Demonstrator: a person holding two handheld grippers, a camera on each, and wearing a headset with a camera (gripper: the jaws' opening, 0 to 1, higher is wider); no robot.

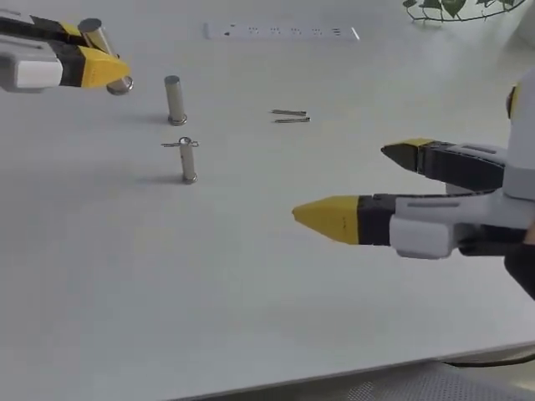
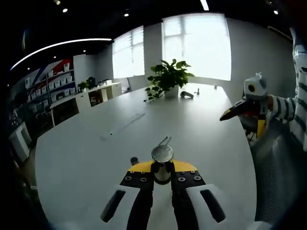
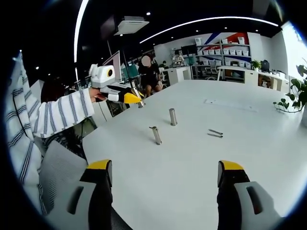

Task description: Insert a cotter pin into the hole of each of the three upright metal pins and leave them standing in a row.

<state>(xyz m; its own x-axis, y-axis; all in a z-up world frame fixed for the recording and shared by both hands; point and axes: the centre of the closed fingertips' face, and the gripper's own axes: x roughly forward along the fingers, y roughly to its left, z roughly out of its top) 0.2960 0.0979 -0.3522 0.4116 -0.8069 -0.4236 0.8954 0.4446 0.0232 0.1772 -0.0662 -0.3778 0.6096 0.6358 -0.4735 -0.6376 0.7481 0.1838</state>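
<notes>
My left gripper (image 1: 99, 60) is at the far left, shut on a metal pin (image 1: 107, 52) that leans slightly; its round top (image 2: 162, 154) shows between the jaws. I cannot tell whether its foot touches the table. A bare metal pin (image 1: 175, 100) stands upright to the right of it. Closer to me stands a third pin (image 1: 188, 160) with a cotter pin (image 1: 180, 144) through its top. Two loose cotter pins (image 1: 290, 115) lie side by side mid-table. My right gripper (image 1: 338, 182) hovers at the right, open, with nothing between its jaws, and both standing pins (image 3: 172, 116) show ahead of it.
A white power strip (image 1: 280, 32) lies at the table's far edge, with a potted plant (image 1: 460, 8) at the far right. The table's near edge (image 1: 334, 368) runs below the right gripper. A person (image 3: 151, 74) sits far off, beyond the table.
</notes>
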